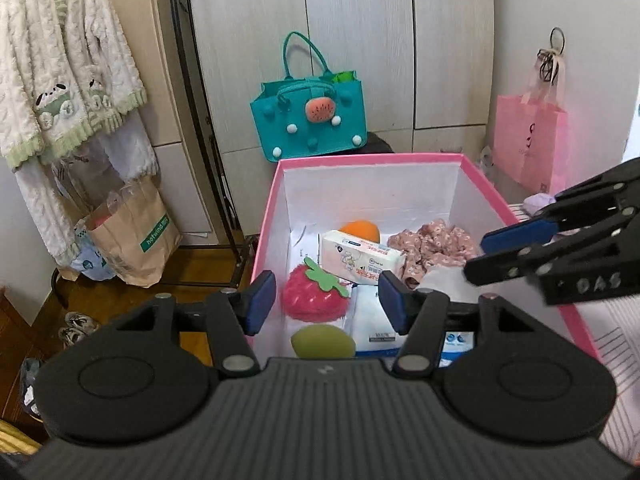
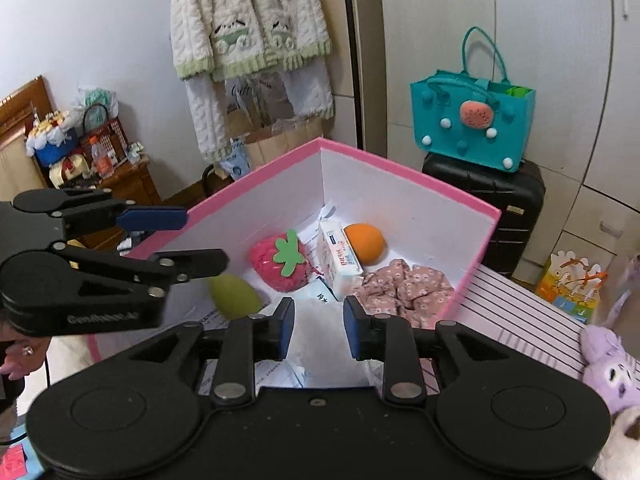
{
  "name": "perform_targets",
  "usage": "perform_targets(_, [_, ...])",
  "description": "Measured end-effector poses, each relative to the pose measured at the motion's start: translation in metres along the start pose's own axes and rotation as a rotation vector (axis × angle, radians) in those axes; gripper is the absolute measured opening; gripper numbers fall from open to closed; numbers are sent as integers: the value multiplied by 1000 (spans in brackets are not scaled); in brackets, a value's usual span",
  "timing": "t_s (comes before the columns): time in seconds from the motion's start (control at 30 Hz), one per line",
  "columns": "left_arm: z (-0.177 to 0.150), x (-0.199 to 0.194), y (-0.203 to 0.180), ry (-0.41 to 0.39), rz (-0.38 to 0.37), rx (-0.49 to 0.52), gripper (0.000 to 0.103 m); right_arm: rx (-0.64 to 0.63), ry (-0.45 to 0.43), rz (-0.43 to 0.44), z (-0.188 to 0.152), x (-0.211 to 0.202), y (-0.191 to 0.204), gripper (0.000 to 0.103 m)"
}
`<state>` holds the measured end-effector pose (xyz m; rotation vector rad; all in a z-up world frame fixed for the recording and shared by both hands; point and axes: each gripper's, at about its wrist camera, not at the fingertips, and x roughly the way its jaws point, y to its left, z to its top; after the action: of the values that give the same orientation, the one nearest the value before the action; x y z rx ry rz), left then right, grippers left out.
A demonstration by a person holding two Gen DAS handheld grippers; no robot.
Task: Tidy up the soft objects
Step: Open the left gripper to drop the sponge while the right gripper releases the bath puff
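1. Left claw [image 1: 326,306] released, nothing between the pads, hanging over the near end of the pink box [image 1: 267,216].
2. Right claw [image 2: 318,326] released too, empty.
3. Inside the box: strawberry plush [image 1: 314,294], green ball [image 1: 322,341], orange ball [image 1: 360,230], floral cloth [image 1: 434,246].

box [image 1: 267,216]: strawberry toy [image 1: 314,294] left | tissue pack [image 1: 360,258] middle | cloth [image 1: 434,246] right

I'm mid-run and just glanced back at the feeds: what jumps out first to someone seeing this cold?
The pink-rimmed white cardboard box fills the middle, holding a pink plush strawberry near the front, an orange ball at the back and a crumpled pink floral cloth on the right. Both grippers hover over it with jaws apart and nothing between them: left gripper, right gripper. Behind, a teal felt tote bag stands against the cupboards.
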<state>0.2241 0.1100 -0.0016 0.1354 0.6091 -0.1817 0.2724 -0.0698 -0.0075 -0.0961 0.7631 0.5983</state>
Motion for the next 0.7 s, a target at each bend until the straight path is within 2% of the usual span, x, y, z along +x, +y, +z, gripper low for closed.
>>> perform_targets(0.13, [-7,-22,1,1,-27,2,57,9,-33,12,-8,-28,1,35])
perform_targets(0.5, [-14,-98,-8,-5,-172,14,61,30,-61,77,-31,-99,11,41])
perform_targets(0.7, [-10,-130,-23,41,-272,44,62,-52,-81,107,-46,-142,25,42])
